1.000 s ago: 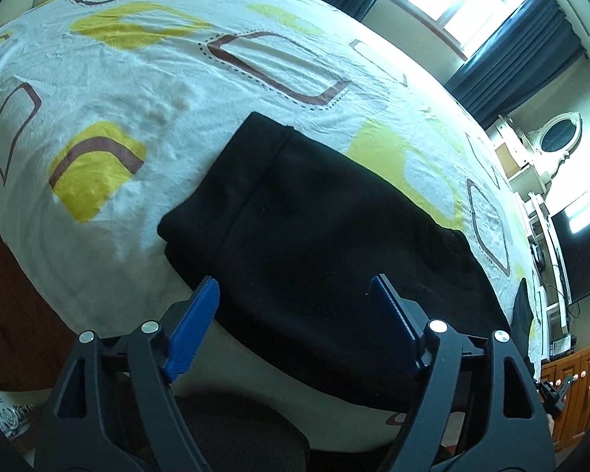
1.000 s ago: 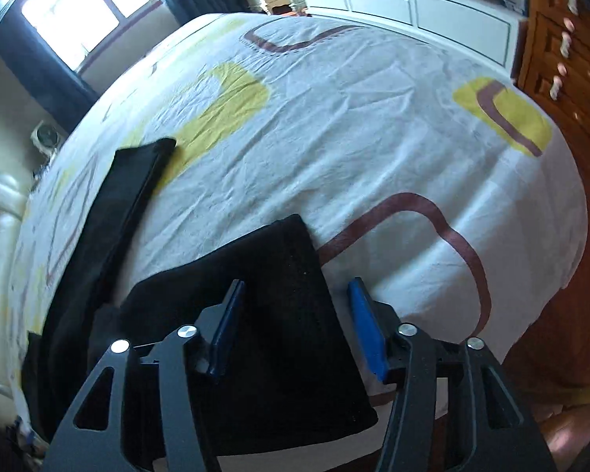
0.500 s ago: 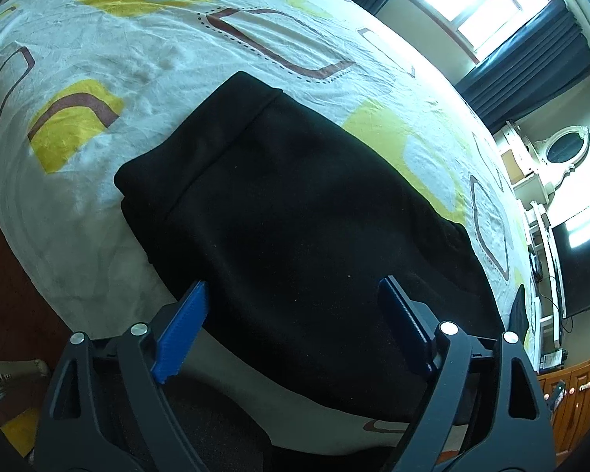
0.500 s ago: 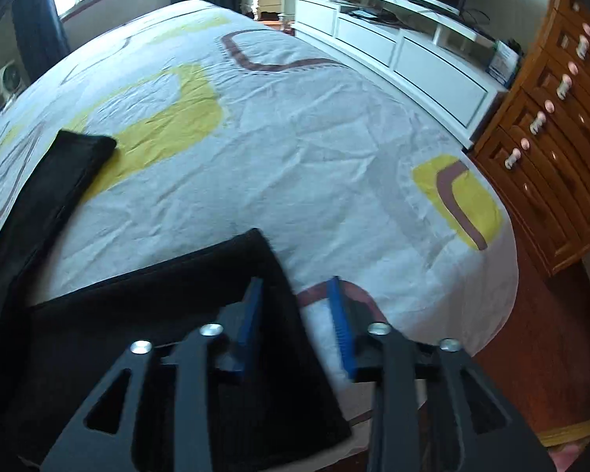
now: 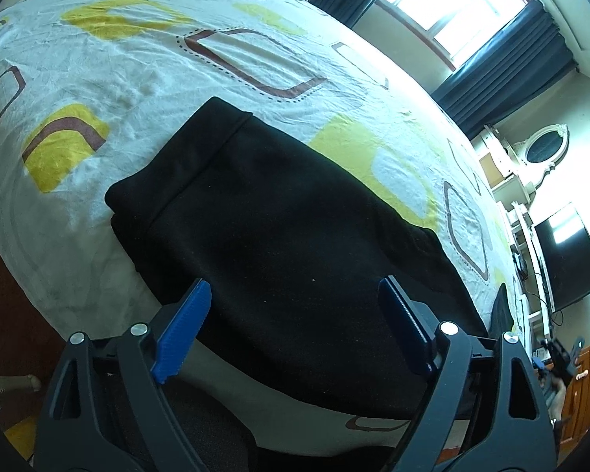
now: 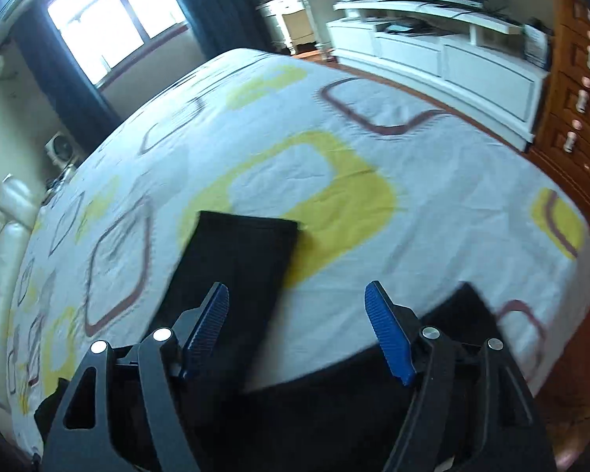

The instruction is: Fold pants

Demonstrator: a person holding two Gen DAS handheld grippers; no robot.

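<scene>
Nearest to me in the left wrist view, my left gripper (image 5: 295, 310) stands wide open, its ribbed blue pads (image 5: 181, 332) spread apart with nothing between them. It hangs over the black pants (image 5: 279, 236), which lie flat on the bed (image 5: 98, 67) at the near edge of the mattress. The cloth is matte and soft, with a seamed waistband or hem at its left end and a bulky fold toward the right.

In the right wrist view my right gripper (image 6: 297, 326) is also parted, gripping nothing. Below it dark fabric runs along the bed's near edge, and one straight leg of the pants (image 6: 236, 263) reaches away from the gripper across the sheet, ending in a square hem on a yellow patch. This view is smeared by motion, so I cannot tell how the layers stack.

The bed sheet is white, crinkled cotton printed with yellow blocks and brown rounded squares. Past the bed's far side stand dark blue curtains (image 5: 503, 67) and a bright window (image 5: 452, 4). Off the foot of the bed are a white low cabinet (image 6: 440, 55), a dark television (image 5: 566, 259) and a wooden chest of drawers (image 6: 574, 90) with pale knobs. Nothing lies between either gripper and the pants.
</scene>
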